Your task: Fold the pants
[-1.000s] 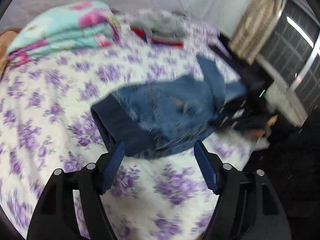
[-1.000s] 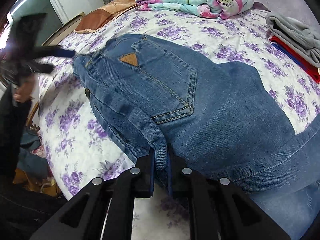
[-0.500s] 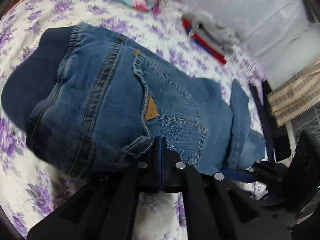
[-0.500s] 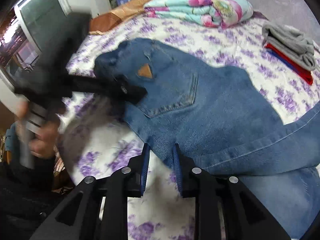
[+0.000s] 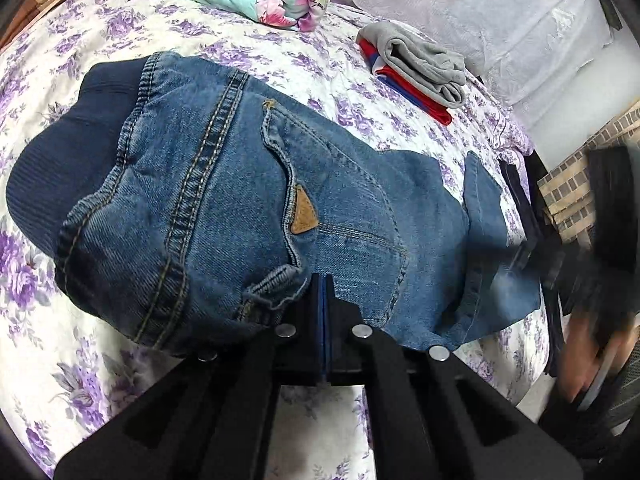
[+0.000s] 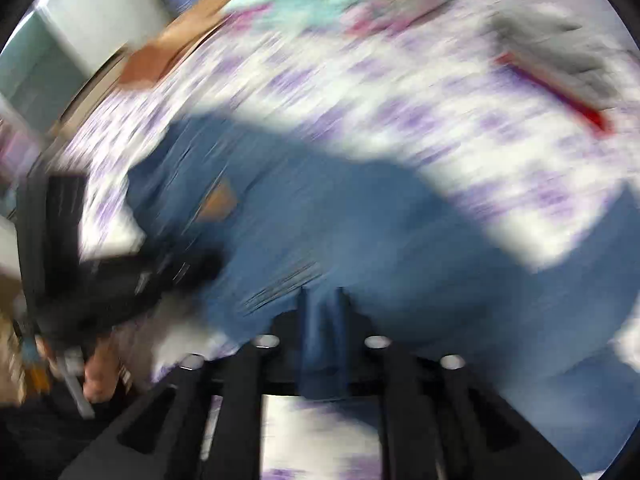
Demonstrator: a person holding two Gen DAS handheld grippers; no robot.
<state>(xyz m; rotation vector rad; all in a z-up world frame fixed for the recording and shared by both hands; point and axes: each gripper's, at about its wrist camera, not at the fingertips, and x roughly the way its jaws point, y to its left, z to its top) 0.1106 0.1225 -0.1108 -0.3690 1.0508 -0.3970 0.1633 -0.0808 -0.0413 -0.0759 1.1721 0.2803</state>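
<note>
One fold looks done: the jeans (image 5: 256,200) lie doubled on the bedspread (image 5: 360,120) just ahead of my left gripper (image 5: 322,292), back pocket up, hem edge to its right. Left jaws are pressed together at the near denim edge; whether cloth is caught between them I cannot tell. Right gripper (image 6: 322,320): view badly smeared, jaws narrow with blue between, grip uncertain. Remaining, by my judgement: at least one more fold, then smoothing.

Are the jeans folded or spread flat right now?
Folded over at least once: the jeans lie doubled, a leg hem near the back pocket. The left gripper pinches the waistband.
</note>
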